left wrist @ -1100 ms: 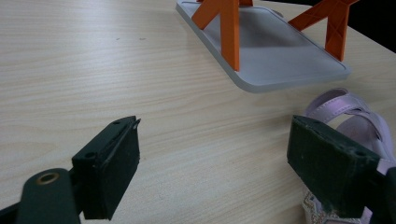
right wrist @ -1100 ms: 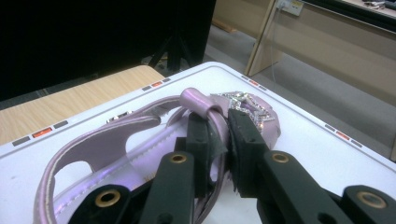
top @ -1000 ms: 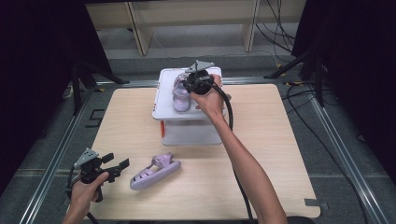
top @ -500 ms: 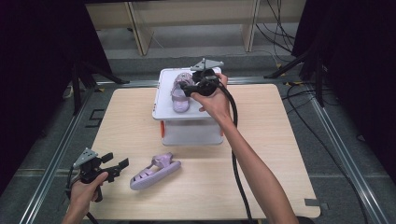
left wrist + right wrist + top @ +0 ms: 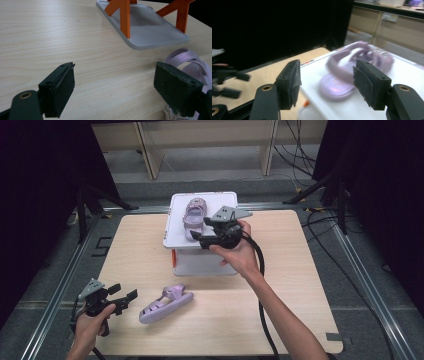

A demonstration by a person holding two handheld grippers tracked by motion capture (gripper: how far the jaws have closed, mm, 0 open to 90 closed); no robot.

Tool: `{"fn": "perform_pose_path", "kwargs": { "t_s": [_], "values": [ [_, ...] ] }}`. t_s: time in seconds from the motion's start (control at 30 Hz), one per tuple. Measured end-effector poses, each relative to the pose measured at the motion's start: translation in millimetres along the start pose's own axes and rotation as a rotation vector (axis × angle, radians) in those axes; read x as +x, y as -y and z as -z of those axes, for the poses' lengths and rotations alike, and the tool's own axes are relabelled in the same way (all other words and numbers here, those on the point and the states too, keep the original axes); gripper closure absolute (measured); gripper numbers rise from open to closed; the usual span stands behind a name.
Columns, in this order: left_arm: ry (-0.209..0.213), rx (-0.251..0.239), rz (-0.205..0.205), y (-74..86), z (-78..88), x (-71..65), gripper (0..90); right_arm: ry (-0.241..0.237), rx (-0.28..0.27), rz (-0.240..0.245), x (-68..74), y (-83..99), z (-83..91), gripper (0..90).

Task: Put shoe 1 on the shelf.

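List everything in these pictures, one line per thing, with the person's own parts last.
Purple strapped plastic sandals: two; one on the platform top, one lying on the table near the left claw.
White plastic raised platform with orange legs: one, at the table's far middle.
Light wood-grain table: one, under everything.
Pale wooden shelf unit: one, behind the table.
Black cables: several, on the floor at the right.
Left claw: black, open, empty, near corner of the table.
Right claw: black, open, empty, beside the platform sandal; jaws have just been opening.
Forearms: two, entering from the bottom.
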State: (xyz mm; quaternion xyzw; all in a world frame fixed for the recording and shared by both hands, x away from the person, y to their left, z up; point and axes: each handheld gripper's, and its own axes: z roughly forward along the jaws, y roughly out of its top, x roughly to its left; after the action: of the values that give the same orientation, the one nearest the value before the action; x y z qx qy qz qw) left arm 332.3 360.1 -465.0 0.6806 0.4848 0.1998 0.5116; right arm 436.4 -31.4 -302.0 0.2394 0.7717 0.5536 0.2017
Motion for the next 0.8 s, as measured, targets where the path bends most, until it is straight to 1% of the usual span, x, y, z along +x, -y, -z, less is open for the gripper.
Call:
{"fn": "perform_pose_path", "kwargs": {
  "t_s": [0.03,0.07,0.1,0.17,0.2,0.23,0.27,0.3,0.33,0.4,0.43,0.47,0.5,0.53,0.57,0.6,0.63,0.67,0.7,0.73,0.77,0.8],
  "values": [
    [0.000,0.000,0.000,0.0,0.0,0.0,16.4,-0.017,0.001,-0.019,5.5,3.4,3.5,38.6],
    [-0.022,0.018,0.020,0.3,1.7,-1.8,16.4,-0.021,-0.008,-0.016,7.3,5.5,5.5,38.6],
    [-0.031,0.024,0.027,0.5,2.6,-2.5,16.3,-0.025,-0.028,-0.016,9.5,8.3,7.6,38.7],
    [-0.033,0.022,0.032,0.8,2.5,-2.8,16.4,-0.049,-0.039,-0.048,15.0,14.8,11.3,38.8],
    [-0.032,0.020,0.033,1.0,2.3,-2.8,16.4,-0.046,-0.041,-0.024,16.4,18.0,12.4,39.3],
    [-0.033,0.022,0.032,0.9,2.5,-2.7,16.4,-0.046,-0.042,-0.017,18.9,21.9,13.3,39.5],
    [-0.034,0.023,0.031,0.8,2.7,-2.5,16.4,-0.051,-0.044,-0.019,22.7,27.1,13.6,39.5],
    [-0.035,0.022,0.034,1.0,2.8,-2.4,16.4,-0.069,-0.045,-0.037,26.5,31.8,13.2,39.1],
    [-0.036,0.021,0.035,1.1,2.4,-2.3,16.4,-0.079,-0.043,-0.033,27.9,35.9,13.0,39.1],
    [-0.037,0.032,0.024,0.4,2.6,-1.9,16.4,-0.086,-0.021,-0.037,33.3,44.2,10.7,38.7],
    [0.001,0.002,-0.015,-0.1,-0.8,1.0,16.4,-0.093,-0.006,-0.021,34.0,46.6,9.2,38.6],
    [-0.007,0.005,-0.014,-0.5,-0.1,0.2,16.4,-0.105,-0.011,-0.030,36.0,50.4,6.8,38.6],
    [-0.004,0.003,-0.004,-0.6,0.0,-0.5,16.4,-0.103,0.007,-0.039,39.0,55.0,5.8,38.1],
    [-0.003,0.002,-0.005,-1.0,0.2,-0.7,16.4,-0.124,0.015,-0.037,40.7,59.2,2.6,36.9],
    [-0.033,0.025,0.023,-0.8,3.0,-3.2,16.4,-0.126,0.025,-0.021,41.7,62.2,0.7,36.5],
    [-0.030,0.025,0.011,-1.1,3.0,-2.6,16.4,-0.136,0.033,-0.025,44.3,66.7,-2.4,36.5],
    [-0.033,0.027,0.009,-1.2,3.0,-2.8,16.4,-0.152,0.044,-0.036,46.9,71.5,-5.4,36.5],
    [-0.033,0.028,0.017,-0.8,3.4,-3.4,16.4,-0.164,0.047,-0.025,48.8,76.2,-9.7,36.5],
    [-0.030,0.019,0.024,-0.3,3.0,-3.8,16.3,-0.182,0.073,-0.027,51.8,81.1,-13.5,36.7],
    [-0.030,0.018,0.025,-0.3,3.0,-3.9,16.4,-0.194,0.082,-0.032,53.9,84.9,-17.2,36.8],
    [-0.030,0.021,0.022,-0.4,3.1,-3.7,16.4,-0.195,0.088,-0.018,54.1,87.1,-19.5,36.9],
    [-0.030,0.027,0.017,-0.6,3.2,-3.5,16.4,-0.199,0.089,-0.019,55.3,90.2,-22.7,36.8]
  ]
}}
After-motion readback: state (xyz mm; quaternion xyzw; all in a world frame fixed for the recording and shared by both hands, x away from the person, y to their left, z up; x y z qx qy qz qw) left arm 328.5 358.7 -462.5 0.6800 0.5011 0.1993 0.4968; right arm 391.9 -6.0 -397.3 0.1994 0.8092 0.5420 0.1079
